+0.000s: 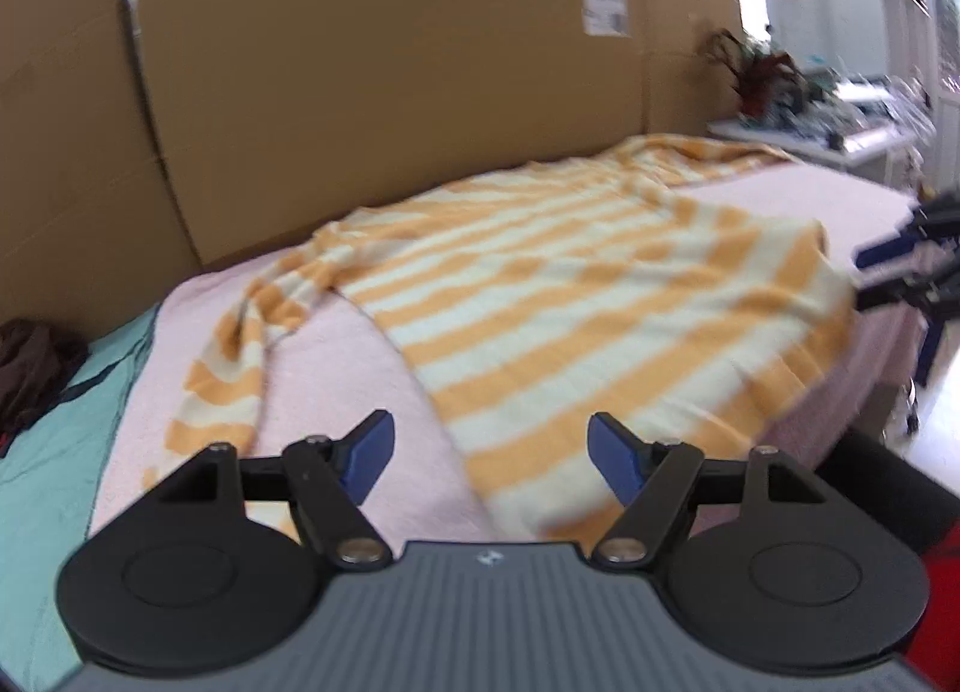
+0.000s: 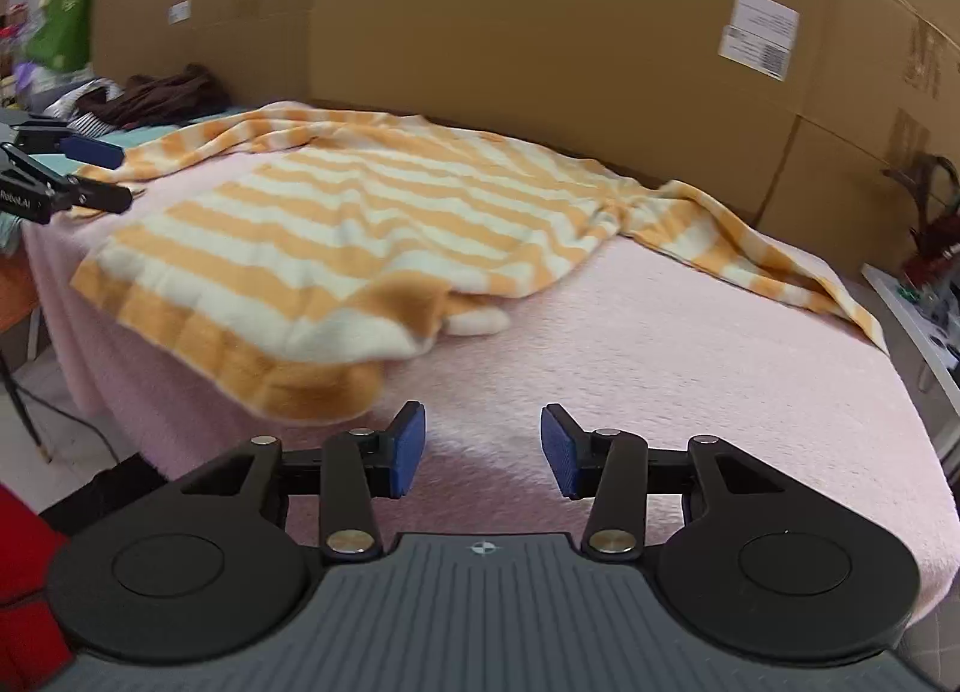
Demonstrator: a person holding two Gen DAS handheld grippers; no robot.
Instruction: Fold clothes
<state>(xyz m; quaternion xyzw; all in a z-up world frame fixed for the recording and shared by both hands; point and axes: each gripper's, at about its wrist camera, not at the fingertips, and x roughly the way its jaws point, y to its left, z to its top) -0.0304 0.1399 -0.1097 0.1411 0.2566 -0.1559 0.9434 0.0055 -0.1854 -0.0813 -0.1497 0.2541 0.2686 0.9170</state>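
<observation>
An orange-and-cream striped garment (image 1: 570,296) (image 2: 360,224) lies spread on a pink-covered table (image 1: 336,368) (image 2: 690,344), sleeves out to both sides and its hem hanging over the front edge. My left gripper (image 1: 491,452) is open, hovering just above the hem's left part with nothing between its blue pads. My right gripper (image 2: 483,446) is open too, over bare pink cover to the right of the hem's rumpled corner. In the other wrist's view each gripper shows at the frame edge: the right gripper (image 1: 888,272) by the hem corner, the left gripper (image 2: 90,176) by the left sleeve.
A tall cardboard wall (image 1: 372,68) (image 2: 540,20) backs the table. A teal cloth (image 1: 54,452) and a dark brown garment (image 1: 30,368) (image 2: 162,95) lie to the left. A white side table (image 1: 840,134) with a plant stands at the right. Red fabric (image 2: 24,590) shows near me.
</observation>
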